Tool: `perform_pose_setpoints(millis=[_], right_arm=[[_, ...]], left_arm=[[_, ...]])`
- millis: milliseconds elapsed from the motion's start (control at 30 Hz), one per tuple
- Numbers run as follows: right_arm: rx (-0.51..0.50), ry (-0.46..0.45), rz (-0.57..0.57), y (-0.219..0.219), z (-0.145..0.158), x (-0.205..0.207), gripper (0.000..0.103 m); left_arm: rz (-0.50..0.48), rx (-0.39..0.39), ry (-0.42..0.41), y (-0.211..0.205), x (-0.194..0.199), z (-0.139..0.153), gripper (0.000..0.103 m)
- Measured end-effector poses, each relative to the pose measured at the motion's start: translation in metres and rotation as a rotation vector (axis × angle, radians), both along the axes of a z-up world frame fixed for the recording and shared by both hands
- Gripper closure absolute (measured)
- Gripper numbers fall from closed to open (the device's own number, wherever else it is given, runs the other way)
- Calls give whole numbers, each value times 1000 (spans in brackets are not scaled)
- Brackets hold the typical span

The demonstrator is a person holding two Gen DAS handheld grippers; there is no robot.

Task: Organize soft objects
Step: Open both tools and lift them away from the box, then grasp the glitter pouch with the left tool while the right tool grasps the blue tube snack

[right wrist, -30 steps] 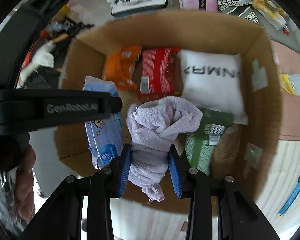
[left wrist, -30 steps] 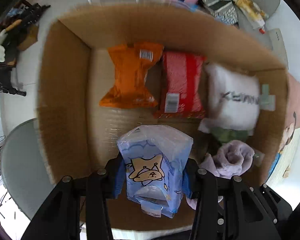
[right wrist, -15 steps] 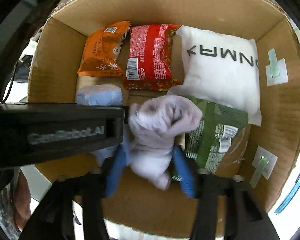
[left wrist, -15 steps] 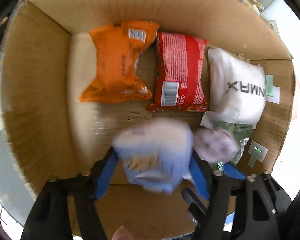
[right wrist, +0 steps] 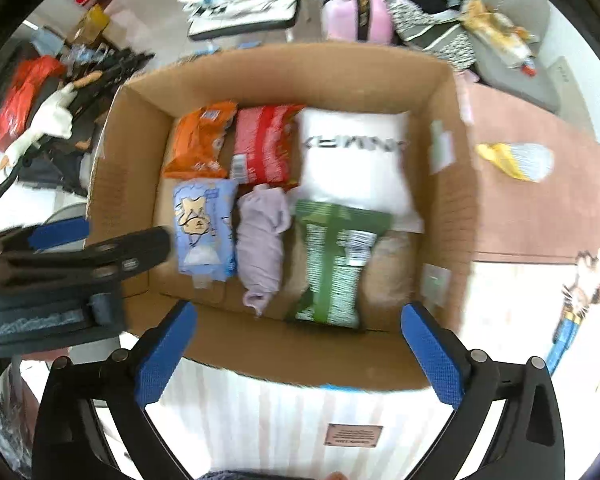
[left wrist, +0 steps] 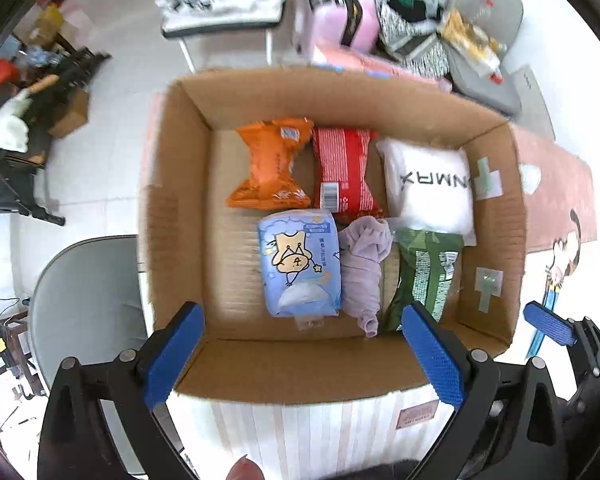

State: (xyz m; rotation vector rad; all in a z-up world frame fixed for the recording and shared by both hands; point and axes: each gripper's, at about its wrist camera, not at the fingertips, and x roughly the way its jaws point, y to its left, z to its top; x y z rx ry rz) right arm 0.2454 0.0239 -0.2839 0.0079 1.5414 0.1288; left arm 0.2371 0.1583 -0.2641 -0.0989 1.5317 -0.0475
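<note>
A cardboard box [left wrist: 180, 208] [right wrist: 132, 184] holds several soft things. A blue tissue pack [left wrist: 298, 262] [right wrist: 204, 232] lies in the front row beside a lilac cloth [left wrist: 364, 268] [right wrist: 262, 240] and a green packet [left wrist: 424, 276] [right wrist: 334, 264]. Behind them lie an orange packet [left wrist: 270, 168] [right wrist: 200, 140], a red packet [left wrist: 342, 172] [right wrist: 264, 144] and a white pillow [left wrist: 430, 184] [right wrist: 354, 156]. My left gripper [left wrist: 304, 356] is open and empty above the box's near wall. My right gripper [right wrist: 296, 352] is open and empty, also above the near wall.
A grey chair [left wrist: 84, 304] stands left of the box. A pink mat [right wrist: 532, 208] with a yellow and white thing [right wrist: 516, 160] lies to the right. Bags, folded cloth and clutter [left wrist: 380, 12] sit behind the box. A white plush goose [right wrist: 40, 128] lies at far left.
Both grippers have let go and opened: the tissue pack and the lilac cloth now lie in the box. Both grippers have pulled back and up, out of the box.
</note>
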Motion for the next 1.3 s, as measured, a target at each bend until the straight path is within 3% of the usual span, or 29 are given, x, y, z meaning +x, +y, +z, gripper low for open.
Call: perform_pose_setpoints(millis=[200,400,867,1100,1300], right_arm=[[-54,-100,-23,-14,35,-24,0],[-67,-186,1,-15,75,-50,0],[22,-229,8,-21,108,-80,0],[39,-216,-130,-95,95,-84,0],[-69,-127,-372,-220,51,-98,0]], left_arm=[[24,24,-129,7,-19,41,2],[21,33,-206,-3,-48,69,2],[30,109,-295,-21,-72,108,1],[-87,197,-370,-81,-52,117,1],[-338,229,-357,-184,-4,89,0]])
